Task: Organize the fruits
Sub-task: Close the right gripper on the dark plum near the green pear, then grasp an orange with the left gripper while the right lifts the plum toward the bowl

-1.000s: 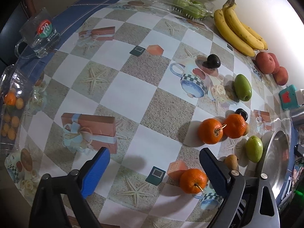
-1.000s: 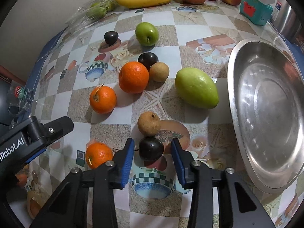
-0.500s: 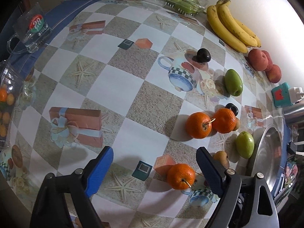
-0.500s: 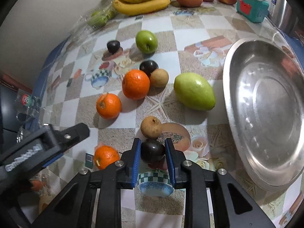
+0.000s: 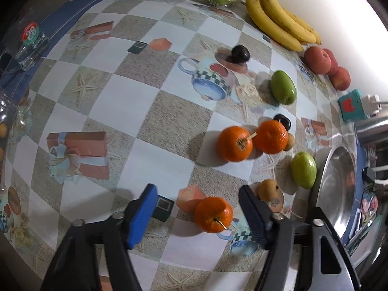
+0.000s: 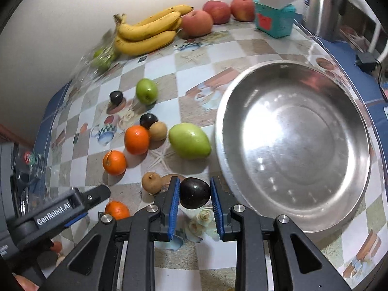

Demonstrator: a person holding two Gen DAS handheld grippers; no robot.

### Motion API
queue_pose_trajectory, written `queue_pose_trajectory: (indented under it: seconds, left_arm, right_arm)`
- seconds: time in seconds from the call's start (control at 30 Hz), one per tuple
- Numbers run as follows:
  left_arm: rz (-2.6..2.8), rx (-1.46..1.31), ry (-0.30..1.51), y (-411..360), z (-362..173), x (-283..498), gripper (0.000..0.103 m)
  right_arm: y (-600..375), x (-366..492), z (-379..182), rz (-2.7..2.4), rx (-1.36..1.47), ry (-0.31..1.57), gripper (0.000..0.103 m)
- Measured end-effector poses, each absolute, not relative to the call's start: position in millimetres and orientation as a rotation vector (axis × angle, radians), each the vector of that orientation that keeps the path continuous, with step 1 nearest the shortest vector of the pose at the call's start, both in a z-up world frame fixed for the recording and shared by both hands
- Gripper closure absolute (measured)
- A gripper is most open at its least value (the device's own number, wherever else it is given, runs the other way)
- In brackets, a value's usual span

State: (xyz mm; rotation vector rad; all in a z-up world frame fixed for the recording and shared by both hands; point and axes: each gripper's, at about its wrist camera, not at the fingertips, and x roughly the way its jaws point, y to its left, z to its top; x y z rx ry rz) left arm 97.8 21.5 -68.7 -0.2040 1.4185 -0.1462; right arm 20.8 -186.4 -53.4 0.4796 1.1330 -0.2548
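Observation:
In the right wrist view my right gripper [image 6: 194,182] is shut on a dark plum [image 6: 195,193], held just above the table beside the rim of the steel bowl [image 6: 291,145]. In the left wrist view my left gripper [image 5: 197,192] points down over an orange [image 5: 213,214]. Its jaws are closing with the orange between them, nearer the right finger, and the blue pads [image 5: 143,214] are still clear of the fruit. The same left gripper [image 6: 72,205] shows at the lower left of the right wrist view, above that orange [image 6: 117,210].
Two more oranges [image 6: 137,139], a large green fruit [image 6: 189,140], a green apple [image 6: 146,91], two dark plums [image 6: 148,120] and brown fruits [image 6: 152,182] lie on the checked cloth. Bananas [image 6: 148,32], peaches [image 6: 197,23], a teal box [image 6: 274,20] and a kettle [image 6: 325,7] line the back.
My right gripper shut on the dark plum, lifted it off the table and swung toward the steel bowl. The left gripper's jaws narrowed around the nearest orange.

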Motion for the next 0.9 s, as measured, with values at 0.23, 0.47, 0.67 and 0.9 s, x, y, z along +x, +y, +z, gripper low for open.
queue_pose_trajectory:
  seconds: [0.23, 0.47, 0.67, 0.9]
  left_arm:
    - [-0.181, -0.173, 1.452, 9.2, -74.7, 93.3, 0.045]
    - [-0.186, -0.125, 1.458, -2.4, -77.0, 89.2, 0.049]
    - [-0.185, -0.104, 1.468, -10.6, -81.7, 88.4, 0.061]
    - [-0.184, -0.108, 1.435, -12.6, -73.5, 84.9, 0.064]
  right_arm:
    - [-190.1, 19.1, -51.4, -0.262, 0.489, 1.124, 0.076]
    - [-191.4, 17.9, -50.4, -0.256, 0.494, 1.119, 0.076]
    - [-192.0, 17.5, -49.5, -0.254, 0.501, 1.112, 0.076]
    - [-193.9, 16.6, -47.6, -0.254, 0.512, 1.105, 0.076]
